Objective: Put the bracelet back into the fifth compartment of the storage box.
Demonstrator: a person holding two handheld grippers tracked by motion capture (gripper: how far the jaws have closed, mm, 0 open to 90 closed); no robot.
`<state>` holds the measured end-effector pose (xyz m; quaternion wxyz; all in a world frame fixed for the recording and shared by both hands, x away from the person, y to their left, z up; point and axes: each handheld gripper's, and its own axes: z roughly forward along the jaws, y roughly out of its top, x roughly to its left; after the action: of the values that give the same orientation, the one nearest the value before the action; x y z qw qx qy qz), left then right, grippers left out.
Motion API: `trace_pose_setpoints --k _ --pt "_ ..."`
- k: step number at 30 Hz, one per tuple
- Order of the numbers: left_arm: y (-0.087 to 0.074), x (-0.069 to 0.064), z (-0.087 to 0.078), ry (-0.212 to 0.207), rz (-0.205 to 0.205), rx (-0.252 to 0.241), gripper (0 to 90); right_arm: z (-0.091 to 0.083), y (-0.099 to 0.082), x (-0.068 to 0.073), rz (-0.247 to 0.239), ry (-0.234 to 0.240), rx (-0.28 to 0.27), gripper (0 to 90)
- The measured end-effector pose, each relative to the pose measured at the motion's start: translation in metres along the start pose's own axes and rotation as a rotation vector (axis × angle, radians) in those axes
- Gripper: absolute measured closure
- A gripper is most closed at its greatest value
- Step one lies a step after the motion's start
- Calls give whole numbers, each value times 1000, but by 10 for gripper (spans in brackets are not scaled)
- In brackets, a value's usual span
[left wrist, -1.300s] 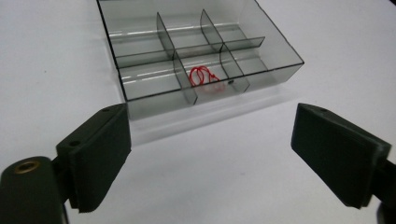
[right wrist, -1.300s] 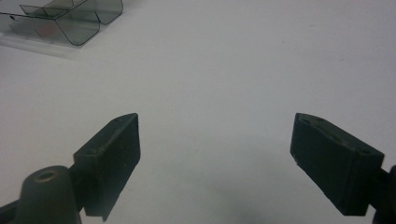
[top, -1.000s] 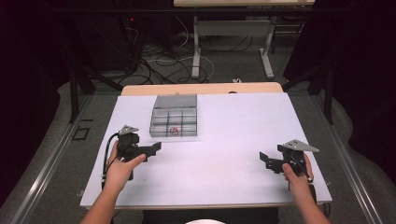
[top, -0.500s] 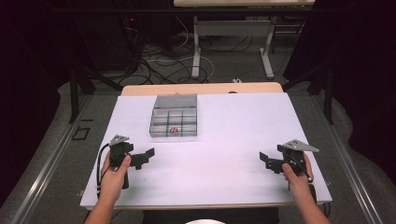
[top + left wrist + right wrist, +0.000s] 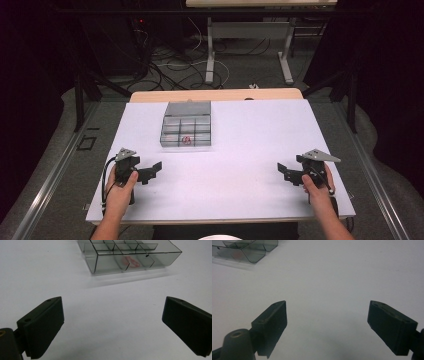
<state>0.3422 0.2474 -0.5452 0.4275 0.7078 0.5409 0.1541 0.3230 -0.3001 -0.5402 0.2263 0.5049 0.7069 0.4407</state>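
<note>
**Both grippers empty, box untouched**

Nothing looks started. The left hand-held gripper [image 5: 150, 172] and right hand-held gripper [image 5: 286, 172] rest low on the white tabletop [image 5: 250, 145], jaws spread apart, holding nothing. One clear divided box [image 5: 186, 131] sits well ahead of them, with one small red item [image 5: 186, 139] in a front compartment.

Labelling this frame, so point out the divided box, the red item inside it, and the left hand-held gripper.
divided box [image 5: 187, 107]: high view, far lid area.
red item [image 5: 186, 140]: high view, its middle.
left hand-held gripper [image 5: 156, 169]: high view, between its fingertips.
</note>
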Motion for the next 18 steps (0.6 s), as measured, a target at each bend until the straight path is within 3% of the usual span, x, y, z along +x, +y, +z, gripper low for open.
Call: trace_pose_setpoints --k 5,18 --pt "-2 2 2 9 2 23 57 0 0 1 -1 -2 -1 155" --pt "-2 2 2 20 -7 8 60 1 0 2 2 2 2 155"
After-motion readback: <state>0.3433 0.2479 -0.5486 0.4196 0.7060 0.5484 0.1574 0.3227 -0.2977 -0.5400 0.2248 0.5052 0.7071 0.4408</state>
